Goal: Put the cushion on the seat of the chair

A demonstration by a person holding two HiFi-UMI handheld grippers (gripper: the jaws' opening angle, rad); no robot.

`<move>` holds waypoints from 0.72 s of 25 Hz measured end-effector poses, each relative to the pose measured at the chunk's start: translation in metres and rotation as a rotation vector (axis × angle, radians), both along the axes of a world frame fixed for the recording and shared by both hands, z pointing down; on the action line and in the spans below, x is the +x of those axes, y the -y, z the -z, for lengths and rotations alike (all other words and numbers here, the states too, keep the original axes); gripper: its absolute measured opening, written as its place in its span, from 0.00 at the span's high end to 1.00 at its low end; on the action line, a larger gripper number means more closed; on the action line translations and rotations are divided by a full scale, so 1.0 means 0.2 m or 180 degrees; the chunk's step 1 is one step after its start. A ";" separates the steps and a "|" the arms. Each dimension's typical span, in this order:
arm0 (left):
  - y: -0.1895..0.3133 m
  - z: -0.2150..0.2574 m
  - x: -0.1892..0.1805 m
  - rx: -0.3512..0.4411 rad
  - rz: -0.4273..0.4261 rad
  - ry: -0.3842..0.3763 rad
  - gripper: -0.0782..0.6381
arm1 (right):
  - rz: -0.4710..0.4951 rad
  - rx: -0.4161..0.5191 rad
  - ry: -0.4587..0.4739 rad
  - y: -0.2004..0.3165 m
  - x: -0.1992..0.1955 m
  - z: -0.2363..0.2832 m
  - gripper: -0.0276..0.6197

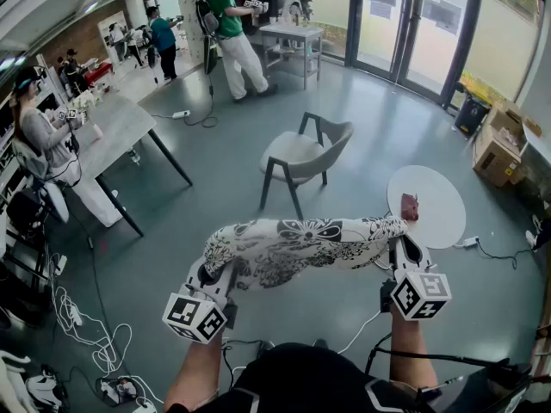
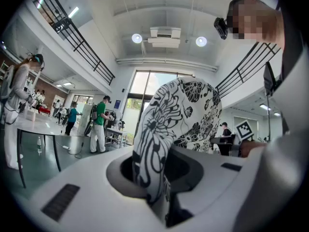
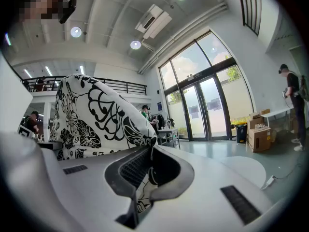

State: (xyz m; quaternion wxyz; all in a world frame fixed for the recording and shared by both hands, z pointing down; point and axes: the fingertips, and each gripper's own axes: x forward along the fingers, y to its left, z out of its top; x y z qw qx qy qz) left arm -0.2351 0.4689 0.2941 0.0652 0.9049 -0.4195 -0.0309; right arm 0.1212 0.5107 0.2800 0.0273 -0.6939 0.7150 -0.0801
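A white cushion [image 1: 297, 249] with black flower print hangs in the air between my two grippers, stretched left to right. My left gripper [image 1: 219, 275] is shut on its left end, and the fabric [image 2: 157, 144] stands pinched between the jaws. My right gripper [image 1: 403, 246] is shut on the right corner of the cushion [image 3: 104, 117]. The grey chair [image 1: 299, 155] stands on the floor beyond the cushion, its seat bare and facing left.
A round white table [image 1: 435, 209] with a small red thing stands at the right, close to my right gripper. A long grey table [image 1: 120, 132] is at the left. Cardboard boxes [image 1: 498, 144] sit at the far right. Cables [image 1: 82, 325] lie on the floor at lower left. People stand in the background.
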 end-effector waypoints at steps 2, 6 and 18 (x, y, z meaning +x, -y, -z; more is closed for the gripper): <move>0.00 0.01 0.00 0.0017 0.0017 -0.0037 0.80 | -0.0036 0.0017 0.0020 -0.01 0.00 0.00 0.93; 0.02 0.01 0.01 0.0009 -0.0016 -0.0112 0.80 | -0.0066 0.0026 0.0034 -0.02 0.00 0.00 0.93; 0.06 -0.01 -0.01 -0.0013 0.0027 -0.0101 0.84 | -0.0084 0.0064 0.0084 0.01 -0.03 0.01 0.93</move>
